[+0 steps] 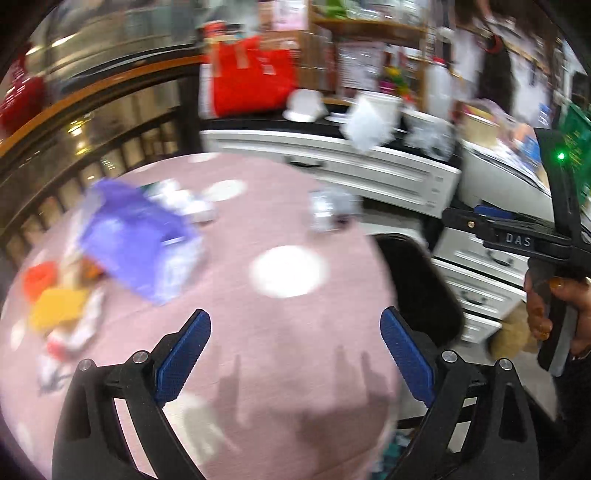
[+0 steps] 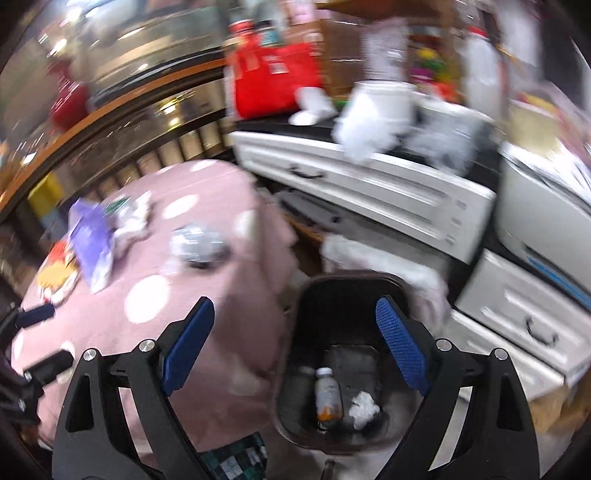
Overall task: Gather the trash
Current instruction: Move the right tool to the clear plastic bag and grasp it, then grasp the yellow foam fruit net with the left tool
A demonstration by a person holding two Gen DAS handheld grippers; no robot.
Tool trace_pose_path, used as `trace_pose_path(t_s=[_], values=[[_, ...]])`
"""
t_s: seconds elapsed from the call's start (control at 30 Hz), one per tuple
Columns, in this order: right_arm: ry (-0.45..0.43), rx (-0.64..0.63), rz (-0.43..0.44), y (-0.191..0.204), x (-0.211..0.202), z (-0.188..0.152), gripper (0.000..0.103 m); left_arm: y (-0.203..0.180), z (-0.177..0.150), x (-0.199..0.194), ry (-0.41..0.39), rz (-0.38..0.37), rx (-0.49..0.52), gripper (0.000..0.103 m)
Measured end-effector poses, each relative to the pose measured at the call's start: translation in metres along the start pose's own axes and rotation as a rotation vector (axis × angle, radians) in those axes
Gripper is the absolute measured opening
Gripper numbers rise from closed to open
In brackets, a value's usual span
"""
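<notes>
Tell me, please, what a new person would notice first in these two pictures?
The pink tablecloth with white dots fills the left view, with a purple bag and other trash at its far left. In the right view a dark bin stands beside the table, already holding a small bottle and a crumpled tissue. Both pairs of blue fingers stand wide open and empty.

A cluttered lived-in home room: a worktop under a pink cloth with white dots [image 1: 295, 206] stands beside white drawer units with dark handles [image 2: 369, 192]. Behind these, wooden shelves [image 1: 369, 26] are crammed with bottles, boxes and a red bag [image 1: 251, 74]. A dark waste bin [image 2: 332, 295] sits on the floor.
</notes>
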State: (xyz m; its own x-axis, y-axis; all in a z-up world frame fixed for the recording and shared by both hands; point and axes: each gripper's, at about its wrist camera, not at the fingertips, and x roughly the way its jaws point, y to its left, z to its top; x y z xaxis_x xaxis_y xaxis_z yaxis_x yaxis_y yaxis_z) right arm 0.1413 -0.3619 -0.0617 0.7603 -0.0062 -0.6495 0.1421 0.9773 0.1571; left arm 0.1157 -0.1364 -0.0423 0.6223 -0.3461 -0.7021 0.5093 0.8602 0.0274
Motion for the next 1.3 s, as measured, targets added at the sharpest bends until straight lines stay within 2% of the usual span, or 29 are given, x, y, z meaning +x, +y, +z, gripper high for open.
trace_pose_path(t_s=[0.13,0.27,0.53,0.6,0.73,0.87,1.1,1.2,1.3], values=[[0.0,-0.09,0.056,0.038,0.022,0.016,0.088,0.045,-0.013,-0.01,0.008,0.091,-0.068,0.091],[0.027,-0.146,0.074,0.065,0.05,0.03,0.088,0.079,-0.023,-0.02,0.006,0.152,-0.128,0.091],[0.101,-0.192,0.031,0.08,0.105,0.045,0.087,0.137,-0.047,-0.034,0.014,0.248,-0.238,0.091],[0.116,-0.194,0.026,0.079,0.112,0.045,0.084,0.146,-0.05,-0.036,0.017,0.265,-0.251,0.091],[0.147,-0.199,0.021,0.081,0.126,0.044,0.062,0.161,-0.055,-0.037,0.024,0.295,-0.274,0.091],[0.13,-0.217,0.017,0.084,0.123,0.042,0.053,0.178,-0.057,-0.036,0.024,0.313,-0.308,0.091],[0.067,-0.242,0.026,0.092,0.099,0.042,0.049,0.212,-0.048,-0.035,0.004,0.314,-0.346,0.091],[0.052,-0.267,0.033,0.1,0.088,0.04,0.049,0.234,-0.039,-0.031,0.006,0.281,-0.393,0.091],[0.036,-0.285,0.05,0.107,0.076,0.037,0.049,0.257,-0.028,-0.022,0.02,0.237,-0.439,0.084]])
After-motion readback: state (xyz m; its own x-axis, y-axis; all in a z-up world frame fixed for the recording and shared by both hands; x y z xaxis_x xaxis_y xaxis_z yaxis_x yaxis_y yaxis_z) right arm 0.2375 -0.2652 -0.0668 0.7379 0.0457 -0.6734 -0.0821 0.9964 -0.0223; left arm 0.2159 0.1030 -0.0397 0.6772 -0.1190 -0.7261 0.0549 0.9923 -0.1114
